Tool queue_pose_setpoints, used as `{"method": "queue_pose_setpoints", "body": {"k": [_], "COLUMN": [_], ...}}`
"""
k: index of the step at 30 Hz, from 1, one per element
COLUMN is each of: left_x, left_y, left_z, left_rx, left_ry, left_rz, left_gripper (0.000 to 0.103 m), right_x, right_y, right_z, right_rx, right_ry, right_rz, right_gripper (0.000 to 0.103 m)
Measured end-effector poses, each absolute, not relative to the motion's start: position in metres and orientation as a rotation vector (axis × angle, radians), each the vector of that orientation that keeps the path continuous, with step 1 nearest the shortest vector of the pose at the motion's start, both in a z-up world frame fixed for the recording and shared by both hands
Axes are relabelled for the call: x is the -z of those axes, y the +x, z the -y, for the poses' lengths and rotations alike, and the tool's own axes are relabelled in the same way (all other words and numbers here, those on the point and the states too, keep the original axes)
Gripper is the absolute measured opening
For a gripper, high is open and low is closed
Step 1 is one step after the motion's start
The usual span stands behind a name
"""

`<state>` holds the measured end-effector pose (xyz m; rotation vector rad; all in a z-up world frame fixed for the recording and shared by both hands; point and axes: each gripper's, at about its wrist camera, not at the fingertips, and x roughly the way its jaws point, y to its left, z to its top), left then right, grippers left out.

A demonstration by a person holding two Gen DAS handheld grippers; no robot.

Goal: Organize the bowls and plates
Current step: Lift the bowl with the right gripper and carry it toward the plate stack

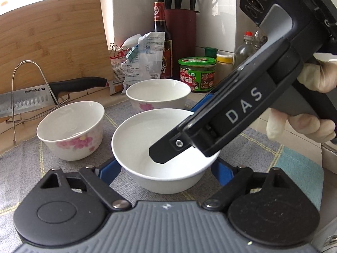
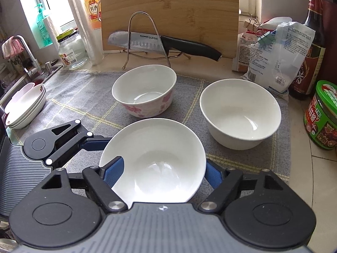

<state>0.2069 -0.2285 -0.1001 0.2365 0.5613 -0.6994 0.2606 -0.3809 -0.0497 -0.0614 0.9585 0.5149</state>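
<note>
Both grippers clamp the plain white bowl (image 2: 155, 160) at lower centre: right gripper (image 2: 162, 171) grips its sides, left gripper (image 1: 166, 168) likewise. Bowl sits on the grey cloth (image 2: 84, 97); two more bowls (image 2: 144, 90) stand behind it.

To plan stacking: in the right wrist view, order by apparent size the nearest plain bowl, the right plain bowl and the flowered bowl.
nearest plain bowl (closeness may inflate it)
right plain bowl
flowered bowl, slightly smaller but farther, so unsure
</note>
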Motion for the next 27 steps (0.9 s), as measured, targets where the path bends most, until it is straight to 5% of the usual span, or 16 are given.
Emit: {"method": "queue_pose_setpoints", "body": {"k": [27], "left_x": [0.087], "left_y": [0.203], "left_z": [0.218], "left_rx": [0.693], "left_ry": [0.243], "left_rz": [-0.577], "left_gripper": [0.091], "right_x": [0.037], "right_y": [0.271], "right_z": [0.376], "right_rx": [-0.535], "right_ry": [0.030], "right_rz": [-1.037], "right_gripper": [0.085]}}
